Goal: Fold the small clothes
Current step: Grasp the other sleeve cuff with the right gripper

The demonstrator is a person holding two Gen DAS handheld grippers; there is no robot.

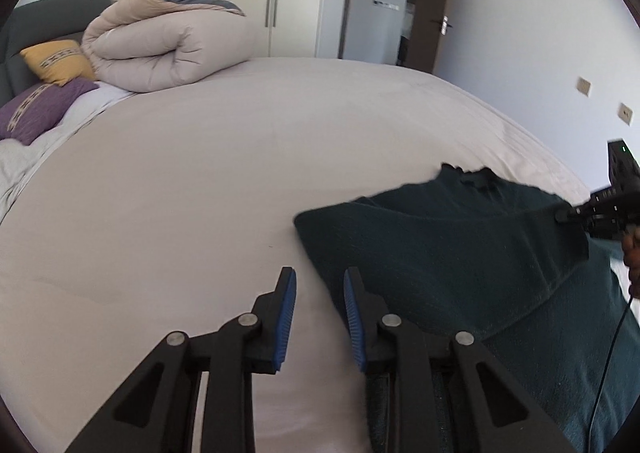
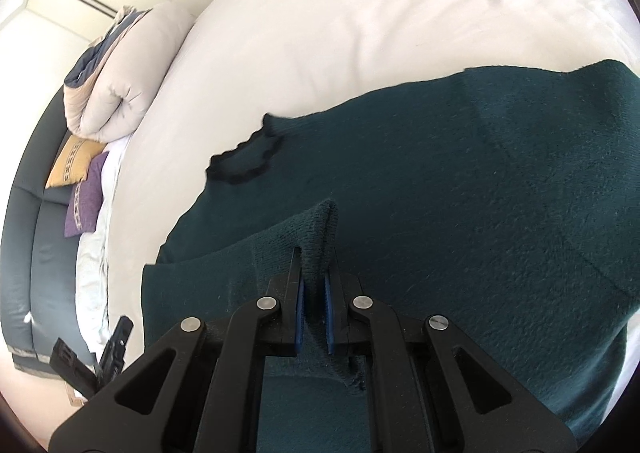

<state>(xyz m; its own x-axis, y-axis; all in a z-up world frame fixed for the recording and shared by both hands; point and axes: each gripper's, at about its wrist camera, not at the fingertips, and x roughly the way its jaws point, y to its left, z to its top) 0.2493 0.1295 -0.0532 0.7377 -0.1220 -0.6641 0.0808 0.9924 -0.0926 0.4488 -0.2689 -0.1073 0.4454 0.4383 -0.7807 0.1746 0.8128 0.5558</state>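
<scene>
Two grippers are working over a wide bed (image 1: 240,157) covered in a pale sheet. We are seeing a dark green sweater (image 2: 460,193) lying spread on the near side of that bed, its neckline (image 2: 244,161) facing the far end.

The right gripper (image 2: 314,293) is pinching a raised fold of the sweater's knit, its jaws closed tight on the fabric with only that ridge of cloth between the blue pads (image 2: 299,313). In the left wrist view the same gripper (image 1: 568,215) is showing at the right edge, lifting a flap of the sweater (image 1: 460,253) off the layer below.

The left gripper (image 1: 320,317) is hovering just beside the sweater's left edge, its jaws standing partly open with nothing between them; only bare sheet is showing in the gap. Its right finger (image 1: 354,317) is probably over the cloth's edge, though the blur is making contact hard to judge.

At the head of the bed, a rolled beige duvet (image 1: 160,41), a yellow pillow (image 1: 56,61) and a purple pillow (image 1: 36,109) are lying together, well apart from the sweater.
</scene>
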